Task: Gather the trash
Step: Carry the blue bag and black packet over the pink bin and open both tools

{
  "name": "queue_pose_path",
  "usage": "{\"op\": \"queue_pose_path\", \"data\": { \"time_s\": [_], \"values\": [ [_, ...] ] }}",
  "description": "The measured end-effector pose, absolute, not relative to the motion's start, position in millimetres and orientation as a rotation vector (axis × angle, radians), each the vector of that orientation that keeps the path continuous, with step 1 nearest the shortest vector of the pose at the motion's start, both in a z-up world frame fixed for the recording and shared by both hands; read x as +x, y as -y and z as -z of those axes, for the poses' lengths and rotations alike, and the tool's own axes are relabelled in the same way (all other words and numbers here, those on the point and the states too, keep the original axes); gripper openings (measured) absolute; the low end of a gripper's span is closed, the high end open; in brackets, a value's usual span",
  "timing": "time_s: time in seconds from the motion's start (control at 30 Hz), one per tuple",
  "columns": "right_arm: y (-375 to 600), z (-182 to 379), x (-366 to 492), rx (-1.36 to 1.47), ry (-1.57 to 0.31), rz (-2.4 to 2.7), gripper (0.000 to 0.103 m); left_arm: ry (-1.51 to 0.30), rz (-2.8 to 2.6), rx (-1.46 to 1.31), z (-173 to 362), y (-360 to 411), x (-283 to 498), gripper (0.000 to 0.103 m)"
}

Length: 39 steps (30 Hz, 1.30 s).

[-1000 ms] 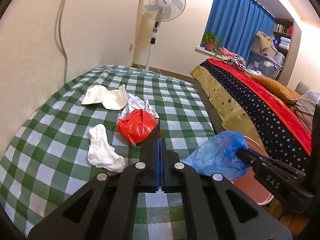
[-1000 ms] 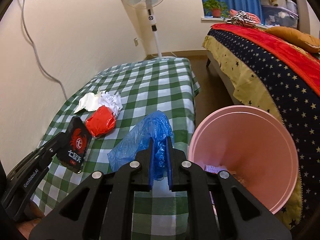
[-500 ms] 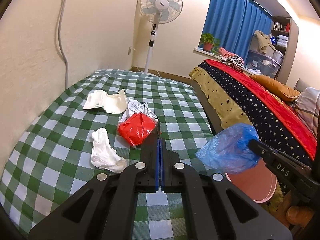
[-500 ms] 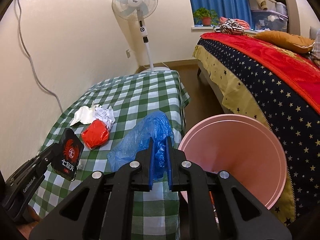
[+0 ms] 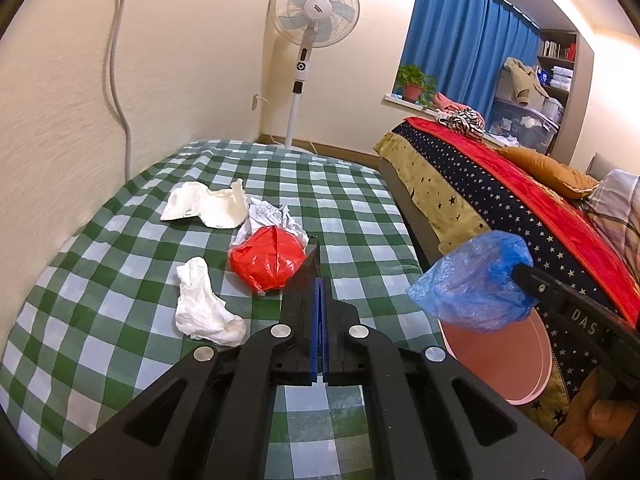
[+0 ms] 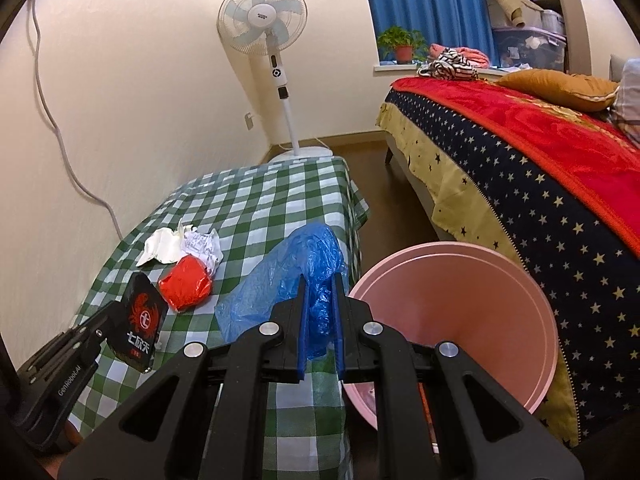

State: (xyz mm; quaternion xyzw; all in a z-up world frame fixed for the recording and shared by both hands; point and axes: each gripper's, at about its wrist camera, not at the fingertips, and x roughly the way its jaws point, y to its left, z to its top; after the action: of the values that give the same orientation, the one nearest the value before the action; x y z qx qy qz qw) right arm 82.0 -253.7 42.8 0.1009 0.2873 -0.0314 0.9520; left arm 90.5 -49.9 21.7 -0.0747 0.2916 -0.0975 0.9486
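The right gripper [image 6: 319, 280] pinched a crumpled blue plastic bag [image 6: 298, 276] beside the round pink plastic bin [image 6: 516, 292] — likely for dropping in; the left gripper [image 5: 319, 284] clamped a flat black packet [image 6: 140, 322].

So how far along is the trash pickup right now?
Done: little shows; the pink bin's contents are unclear. In hand: right gripper clamps the blue plastic bag; left gripper pinches a black packet. Left on the checked cloth: red bag, crumpled paper, cream bag, white tissue.
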Motion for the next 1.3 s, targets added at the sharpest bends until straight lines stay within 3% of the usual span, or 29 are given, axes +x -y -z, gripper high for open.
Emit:
{"op": "queue_pose_path", "data": {
  "time_s": [1.3],
  "values": [
    [349.7,-101.4,57.8,0.156,-0.491,0.355,0.011,-0.595,0.374,-0.079,-31.0,137.2,92.9,0.0]
  ]
}}
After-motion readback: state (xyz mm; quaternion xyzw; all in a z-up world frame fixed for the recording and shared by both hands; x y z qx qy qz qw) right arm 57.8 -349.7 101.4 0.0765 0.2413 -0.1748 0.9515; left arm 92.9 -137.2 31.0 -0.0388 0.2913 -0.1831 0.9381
